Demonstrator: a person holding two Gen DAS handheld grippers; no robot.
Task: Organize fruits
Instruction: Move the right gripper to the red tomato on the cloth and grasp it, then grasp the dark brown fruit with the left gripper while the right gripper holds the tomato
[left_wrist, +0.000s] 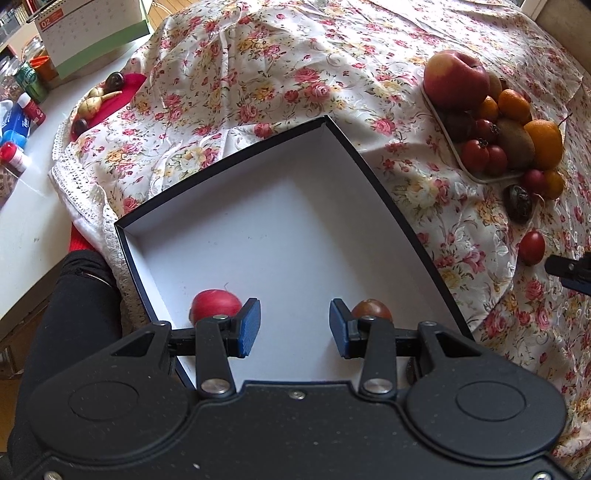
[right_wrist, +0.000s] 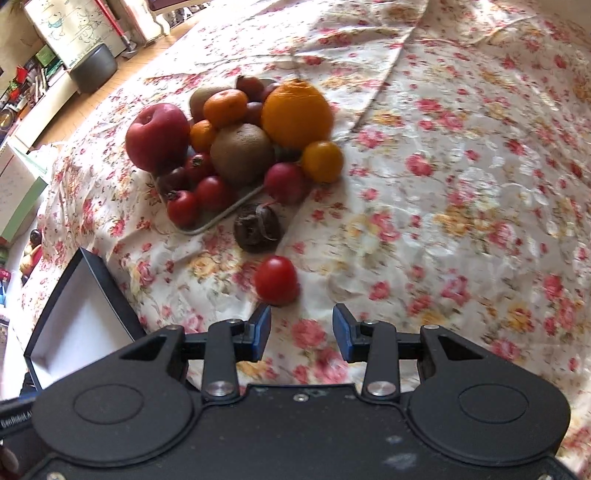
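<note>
A dark-edged box with a white floor lies on the floral cloth. Inside it rest a red fruit and a brownish tomato, each partly hidden behind my left gripper's fingers. My left gripper hangs open over the box floor with nothing between its pads. A plate piled with an apple, oranges, kiwis and tomatoes stands on the cloth. Nearer lie a dark wrinkled fruit and a red tomato. My right gripper is open and empty just short of that tomato.
The box's corner shows at the left of the right wrist view. Beyond the cloth's left edge stand a desk calendar, bottles and jars, and a red mat with small items. A dark-sleeved arm is at lower left.
</note>
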